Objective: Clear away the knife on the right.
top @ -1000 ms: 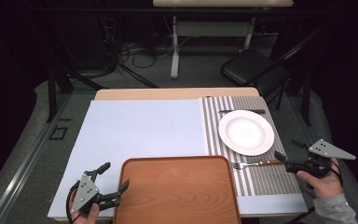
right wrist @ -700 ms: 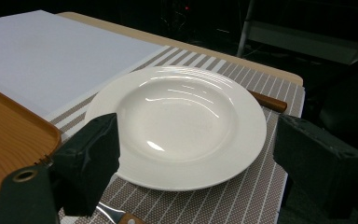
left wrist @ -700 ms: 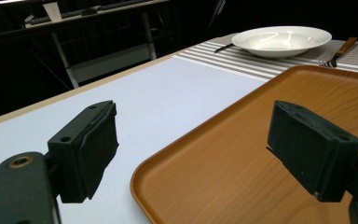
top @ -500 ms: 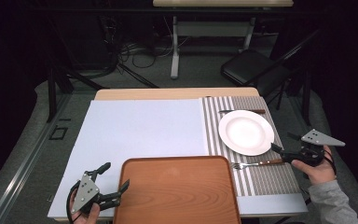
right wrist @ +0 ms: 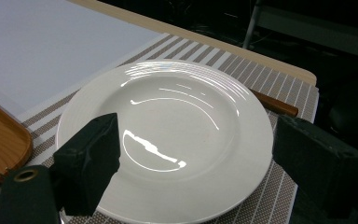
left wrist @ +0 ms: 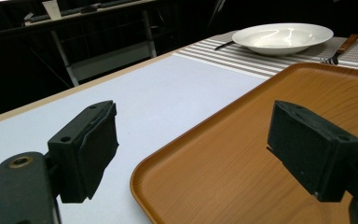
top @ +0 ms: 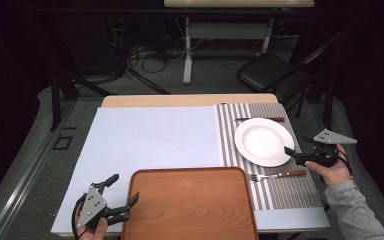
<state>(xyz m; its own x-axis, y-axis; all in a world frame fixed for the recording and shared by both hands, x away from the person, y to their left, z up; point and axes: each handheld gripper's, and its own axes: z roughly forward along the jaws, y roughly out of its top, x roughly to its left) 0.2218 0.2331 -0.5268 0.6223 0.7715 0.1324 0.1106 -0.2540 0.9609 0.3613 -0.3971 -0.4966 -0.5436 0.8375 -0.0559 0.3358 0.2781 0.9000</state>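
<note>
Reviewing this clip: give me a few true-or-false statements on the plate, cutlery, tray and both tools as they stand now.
1. The round white ceramic plate sits on the striped grey placemat. True.
2. The wooden-handled fork lies on the brown wooden tray. False: it lies on the placemat, beside the tray.
3. The right tool is open near the plate's rim. True.
4. The left tool grips the tray's edge. False: its jaws stand open, apart from the tray.
5. Food covers the plate. False: it is bare.

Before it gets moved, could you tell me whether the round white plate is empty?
Empty: the round white plate shows only bare glossy surface with light reflections, nothing lying on it.
</note>
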